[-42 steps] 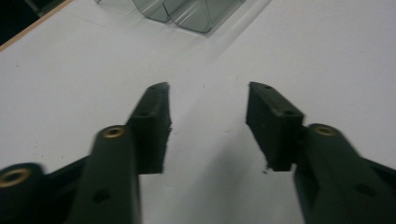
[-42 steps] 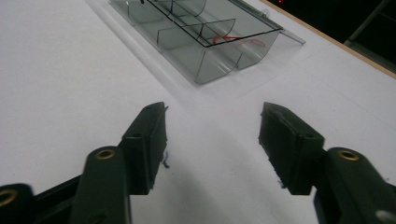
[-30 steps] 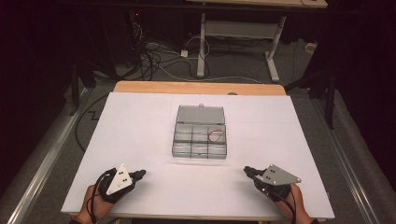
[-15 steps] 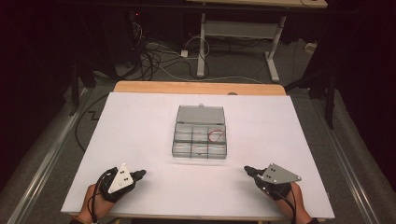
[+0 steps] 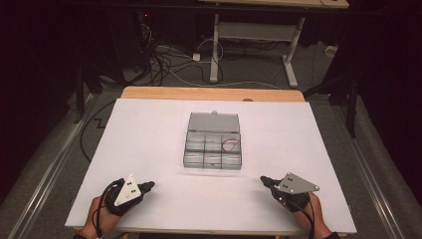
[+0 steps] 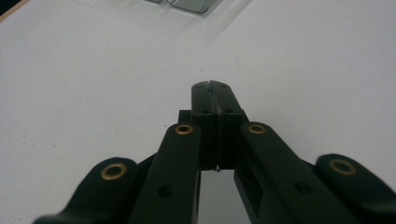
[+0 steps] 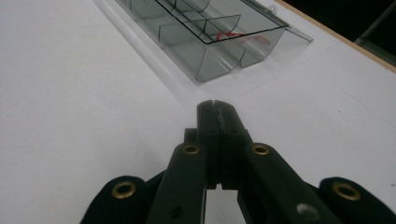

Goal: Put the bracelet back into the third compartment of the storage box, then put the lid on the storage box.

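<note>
Compartment box (image 5: 213,144) sits open mid-table with a red loop (image 5: 230,145) in one cell; nothing's budged in the last second. Left gripper (image 5: 149,185) and right gripper (image 5: 263,180) both parked near the front edge, jaws pressed together, empty, so work hasn't started

My left gripper (image 5: 148,186), lower left in the high view, is black with a pale three-cornered plate and a black cable. My right gripper (image 5: 263,180), lower right, carries a grey plate. Up close, its black linkage arms show brass-ringed pivots (image 7: 190,149) and small screw holes.
</note>
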